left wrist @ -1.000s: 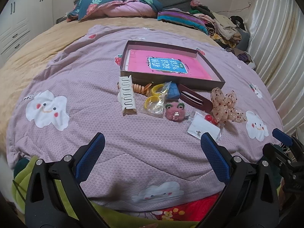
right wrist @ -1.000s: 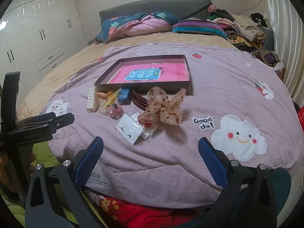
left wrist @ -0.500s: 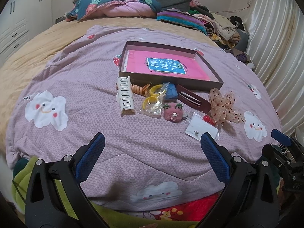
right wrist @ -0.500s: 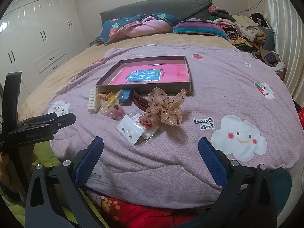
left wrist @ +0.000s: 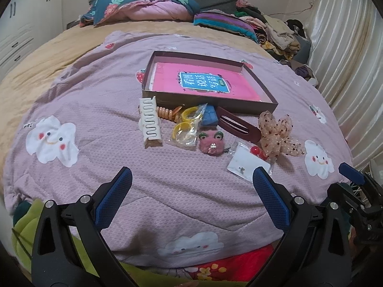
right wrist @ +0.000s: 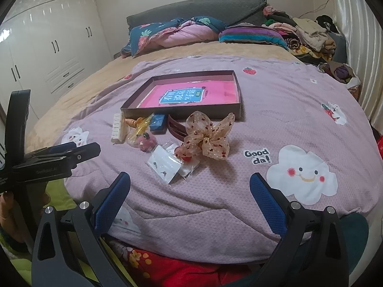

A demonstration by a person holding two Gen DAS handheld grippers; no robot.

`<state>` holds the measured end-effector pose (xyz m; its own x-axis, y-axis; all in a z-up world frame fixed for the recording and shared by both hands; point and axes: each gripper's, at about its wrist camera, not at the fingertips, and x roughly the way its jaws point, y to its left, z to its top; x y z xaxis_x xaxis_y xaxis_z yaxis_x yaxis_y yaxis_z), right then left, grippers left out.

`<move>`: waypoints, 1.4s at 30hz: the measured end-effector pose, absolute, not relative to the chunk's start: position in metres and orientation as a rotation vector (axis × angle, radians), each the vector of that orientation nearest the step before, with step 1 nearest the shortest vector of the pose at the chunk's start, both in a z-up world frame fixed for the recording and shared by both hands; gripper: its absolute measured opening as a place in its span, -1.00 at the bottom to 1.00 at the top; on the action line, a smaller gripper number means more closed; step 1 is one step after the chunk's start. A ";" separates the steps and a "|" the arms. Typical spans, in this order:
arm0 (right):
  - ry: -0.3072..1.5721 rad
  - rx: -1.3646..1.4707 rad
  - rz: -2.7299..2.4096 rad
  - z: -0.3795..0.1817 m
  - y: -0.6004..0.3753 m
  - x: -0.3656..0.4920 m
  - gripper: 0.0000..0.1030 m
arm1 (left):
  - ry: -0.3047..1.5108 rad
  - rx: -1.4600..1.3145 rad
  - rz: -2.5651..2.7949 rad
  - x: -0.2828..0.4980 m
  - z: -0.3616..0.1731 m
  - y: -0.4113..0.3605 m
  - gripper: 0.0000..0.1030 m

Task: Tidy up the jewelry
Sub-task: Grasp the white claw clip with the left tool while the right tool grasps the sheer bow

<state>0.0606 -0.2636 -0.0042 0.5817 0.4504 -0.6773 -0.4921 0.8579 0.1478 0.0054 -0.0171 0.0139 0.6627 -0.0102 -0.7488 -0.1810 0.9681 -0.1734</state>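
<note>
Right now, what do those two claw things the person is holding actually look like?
Both match: black plastic frames with triangular cut-outs and silver screws. Each left gripper and right gripper ends in two fingers faced with blue textured pads. Seen from the right wrist view, the left one's black body carries small pale lettering, too small to read.

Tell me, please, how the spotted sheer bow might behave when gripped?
The spotted sheer bow looks like thin gauzy fabric, so it is probably very light and floppy. Its puffed loops would likely crush between the pads. It lies partly over a clear packet, which may shift too.
</note>
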 end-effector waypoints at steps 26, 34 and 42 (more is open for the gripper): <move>0.859 -0.109 0.569 -0.033 -0.247 0.125 0.92 | 0.975 -0.304 0.167 0.066 -0.024 0.042 0.84; 0.873 -0.135 0.567 -0.043 -0.235 0.148 0.92 | 0.987 -0.433 0.159 0.081 -0.041 0.075 0.84; 0.893 -0.132 0.577 -0.053 -0.227 0.169 0.90 | 0.985 -0.472 0.134 0.095 -0.049 0.084 0.62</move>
<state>0.1686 -0.2270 -0.0531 0.4871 0.4193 -0.7661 -0.5262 0.8410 0.1257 0.0947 0.0841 -0.0492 0.5538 -0.1017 -0.8264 -0.3185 0.8912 -0.3231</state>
